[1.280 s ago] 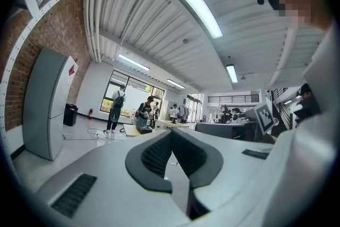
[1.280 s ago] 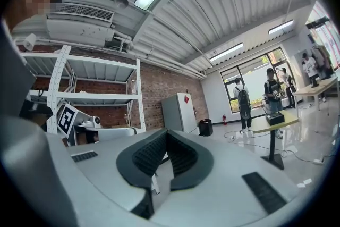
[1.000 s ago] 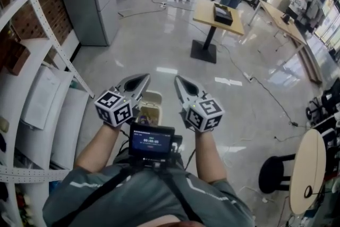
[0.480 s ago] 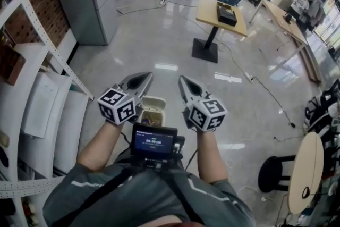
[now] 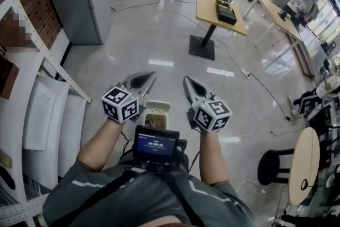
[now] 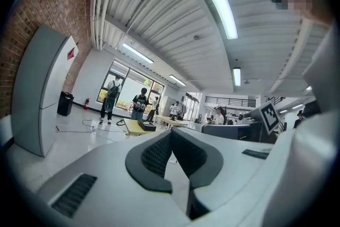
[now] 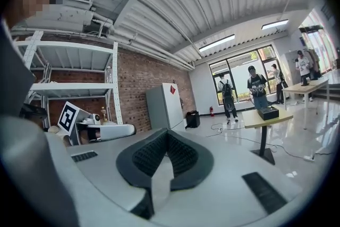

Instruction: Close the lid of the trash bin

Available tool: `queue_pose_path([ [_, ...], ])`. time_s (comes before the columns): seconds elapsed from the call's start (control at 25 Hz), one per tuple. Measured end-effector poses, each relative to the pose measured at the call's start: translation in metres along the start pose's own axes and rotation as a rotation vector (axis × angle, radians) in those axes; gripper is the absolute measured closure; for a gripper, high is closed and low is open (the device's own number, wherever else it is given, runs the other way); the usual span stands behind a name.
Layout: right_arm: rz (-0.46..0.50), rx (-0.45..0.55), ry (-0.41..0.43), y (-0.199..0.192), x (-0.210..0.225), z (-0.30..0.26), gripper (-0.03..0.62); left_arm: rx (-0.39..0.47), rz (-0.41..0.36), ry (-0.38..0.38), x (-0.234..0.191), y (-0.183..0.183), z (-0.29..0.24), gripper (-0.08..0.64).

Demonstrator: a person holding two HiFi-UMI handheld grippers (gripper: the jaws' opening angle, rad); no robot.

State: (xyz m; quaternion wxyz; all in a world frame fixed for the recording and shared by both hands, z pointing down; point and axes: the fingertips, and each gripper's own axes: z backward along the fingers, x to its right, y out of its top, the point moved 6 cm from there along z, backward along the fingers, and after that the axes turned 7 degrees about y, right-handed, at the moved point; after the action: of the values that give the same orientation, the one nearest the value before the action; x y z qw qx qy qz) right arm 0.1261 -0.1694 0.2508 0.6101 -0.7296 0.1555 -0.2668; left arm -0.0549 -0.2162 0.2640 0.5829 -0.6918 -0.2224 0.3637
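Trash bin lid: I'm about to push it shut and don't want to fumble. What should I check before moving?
1. Lid needs closing: ok. The trash bin is open, its lid up.
2. Left gripper free: ok. Jaws together, nothing between them.
3. Right gripper free: ok. Jaws together, nothing held.
4. Grippers aimed at the lid: not ok. Both gripper views look across the room and neither shows the bin.
5. Contents below the rim, so the lid can seat: cannot tell. Too small in the head view.
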Motion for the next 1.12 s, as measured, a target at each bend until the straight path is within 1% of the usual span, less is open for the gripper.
queue_pose_path([
  [0.12,0.006,-0.026,0.011,-0.004,0.001,-0.007,0.591,-0.004,0.017,0.004,-0.01,-0.003,-0.007,0.565],
  [0.28,-0.007,-0.058,0.03,-0.012,0.013,-0.014,0.591,-0.012,0.04,0.028,-0.014,-0.008,-0.018,0.563],
  [0.36,-0.012,-0.062,0.042,-0.013,0.022,-0.017,0.591,-0.009,0.036,0.037,-0.013,-0.007,-0.026,0.563],
  [0.48,-0.045,-0.068,0.059,-0.02,0.034,-0.023,0.591,-0.012,0.026,0.068,-0.017,-0.006,-0.032,0.563],
  [0.6,-0.062,-0.097,0.057,-0.034,0.051,-0.031,0.591,-0.043,0.03,0.102,-0.025,-0.015,-0.039,0.565],
  [0.68,-0.082,-0.103,0.022,-0.045,0.064,-0.035,0.591,-0.068,0.037,0.137,-0.033,-0.026,-0.042,0.565],
  [0.76,-0.121,-0.105,-0.007,-0.058,0.078,-0.041,0.591,-0.094,0.045,0.178,-0.044,-0.041,-0.044,0.564],
  [0.92,-0.167,-0.162,-0.012,-0.093,0.098,-0.057,0.591,-0.176,0.083,0.24,-0.068,-0.08,-0.048,0.564],
  [1.12,-0.222,-0.235,-0.011,-0.136,0.117,-0.068,0.591,-0.28,0.122,0.28,-0.09,-0.129,-0.058,0.563],
])
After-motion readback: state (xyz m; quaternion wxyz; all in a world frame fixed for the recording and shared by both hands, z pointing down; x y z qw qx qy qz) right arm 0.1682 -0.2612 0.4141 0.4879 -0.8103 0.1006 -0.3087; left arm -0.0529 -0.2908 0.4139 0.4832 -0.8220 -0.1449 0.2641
